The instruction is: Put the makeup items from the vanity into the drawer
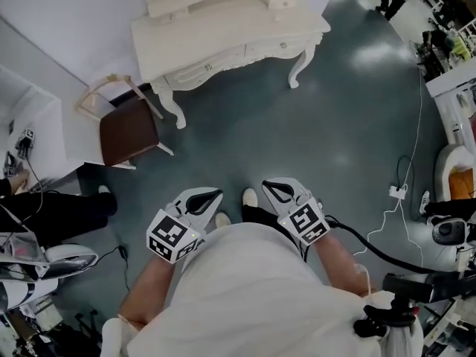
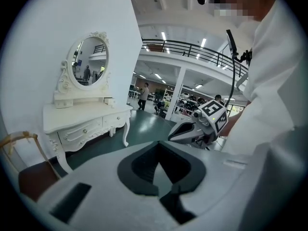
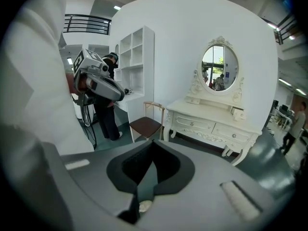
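Note:
The white vanity (image 1: pixel 223 43) stands across the green floor, well ahead of me, with its two front drawers (image 1: pixel 245 56) closed. Its oval mirror (image 3: pixel 220 67) rises behind the top, and a small white box (image 1: pixel 281 1) sits on the top. No makeup items can be made out at this distance. I hold my left gripper (image 1: pixel 212 194) and right gripper (image 1: pixel 269 187) low and close to my body, both shut with nothing in them. My left gripper's (image 2: pixel 161 170) jaws point at the floor, and so do my right gripper's (image 3: pixel 149 170).
A brown-seated chair (image 1: pixel 128 129) stands to the left of the vanity. A white shelf unit (image 3: pixel 137 61) is against the wall beyond it. A person in dark trousers (image 1: pixel 52 210) stands at my left. Cables (image 1: pixel 401 192) and equipment lie at the right.

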